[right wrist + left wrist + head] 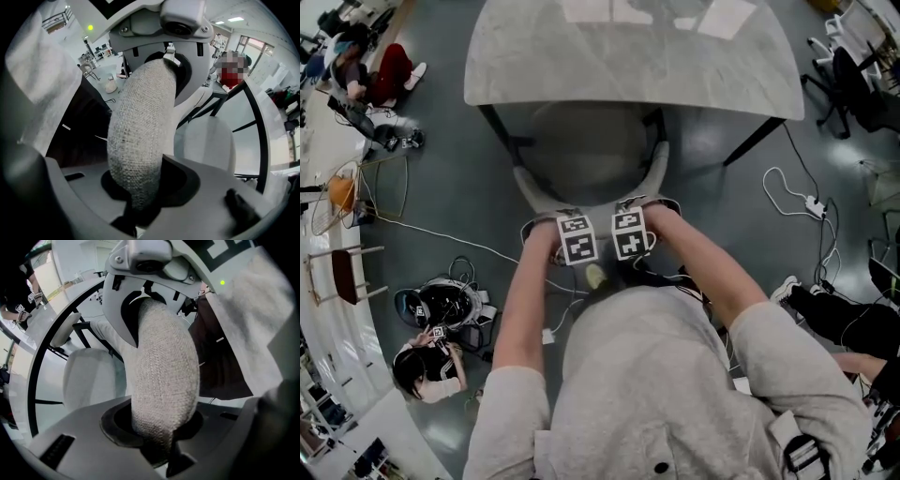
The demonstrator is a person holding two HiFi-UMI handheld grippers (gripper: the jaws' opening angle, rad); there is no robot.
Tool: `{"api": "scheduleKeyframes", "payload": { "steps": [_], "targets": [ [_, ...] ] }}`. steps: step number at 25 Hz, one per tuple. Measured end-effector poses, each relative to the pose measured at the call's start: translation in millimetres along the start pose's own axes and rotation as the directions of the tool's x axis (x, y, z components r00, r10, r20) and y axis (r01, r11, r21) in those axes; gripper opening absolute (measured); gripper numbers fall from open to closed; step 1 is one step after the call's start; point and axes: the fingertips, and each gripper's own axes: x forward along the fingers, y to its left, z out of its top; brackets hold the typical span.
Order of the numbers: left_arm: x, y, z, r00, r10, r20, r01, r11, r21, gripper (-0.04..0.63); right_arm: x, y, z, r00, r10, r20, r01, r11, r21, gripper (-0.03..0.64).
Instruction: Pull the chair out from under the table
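Observation:
A grey fabric chair (pixel 581 155) stands with its seat under the pale round table (pixel 628 56), its curved backrest (pixel 528 190) toward me. My left gripper (pixel 566 216) and right gripper (pixel 630 208) sit side by side on the top of that backrest, both pointing down. In the left gripper view the woven backrest (pixel 161 376) fills the space between the jaws of the left gripper (pixel 159 430), which is shut on it. In the right gripper view the right gripper (pixel 140 194) clamps the backrest (pixel 140 136) the same way. The seat (pixel 89 376) (pixel 206 140) shows beyond.
Dark table legs (pixel 502 131) (pixel 755 141) flank the chair. White cables and a power strip (pixel 811 202) lie on the floor at right. People sit on the floor at upper left (pixel 366 70) and lower left (pixel 427 366). An office chair (pixel 844 80) stands at upper right.

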Motion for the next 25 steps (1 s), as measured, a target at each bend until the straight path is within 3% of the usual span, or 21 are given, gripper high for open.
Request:
{"api": "scheduleKeyframes", "payload": {
  "steps": [6, 25],
  "targets": [
    [4, -15, -7, 1.0, -0.011, -0.012, 0.012, 0.999, 0.045, 0.135, 6, 17, 10, 1.0, 0.008, 0.005, -0.008, 0.999, 0.045, 0.104],
    [10, -48, -7, 0.999, -0.028, -0.021, 0.029, 0.999, 0.044, 0.135, 11, 49, 17, 1.0, 0.018, 0.011, -0.019, 0.997, 0.07, 0.107]
  ]
}}
